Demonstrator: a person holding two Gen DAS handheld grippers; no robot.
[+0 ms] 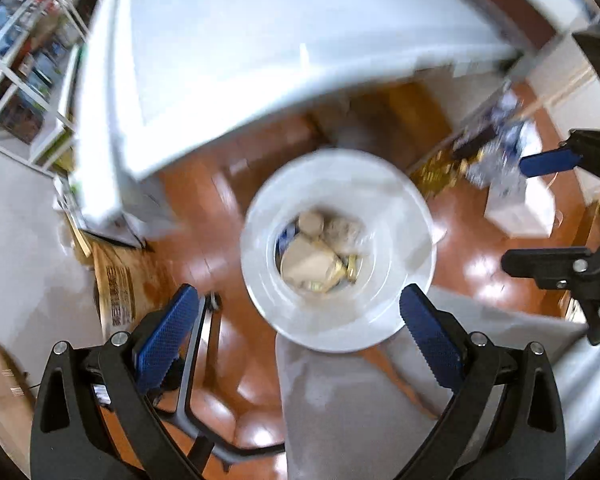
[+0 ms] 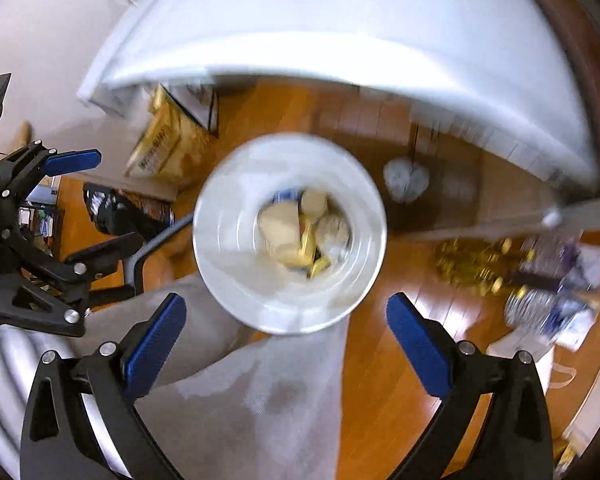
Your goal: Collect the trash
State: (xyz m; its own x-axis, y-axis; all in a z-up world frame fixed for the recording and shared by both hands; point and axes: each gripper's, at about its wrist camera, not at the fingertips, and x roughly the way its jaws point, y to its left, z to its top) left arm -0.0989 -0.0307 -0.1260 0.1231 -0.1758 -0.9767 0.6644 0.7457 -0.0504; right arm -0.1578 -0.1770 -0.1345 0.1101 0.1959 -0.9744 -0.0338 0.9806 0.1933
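Right wrist | right tool (image 2: 286,322) agape over bin (image 2: 220,264) | table edge (image 2: 300,62) beyond

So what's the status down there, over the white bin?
Left gripper open, empty. Right gripper open, empty. White bin on the floor below, trash inside. Nothing between fingers and bin.

Motion blur: bin (image 1: 400,208) contents (image 1: 316,256) indistinct; floor clutter (image 2: 540,272) unidentifiable; 2 views' table (image 1: 260,40) cut off at top.
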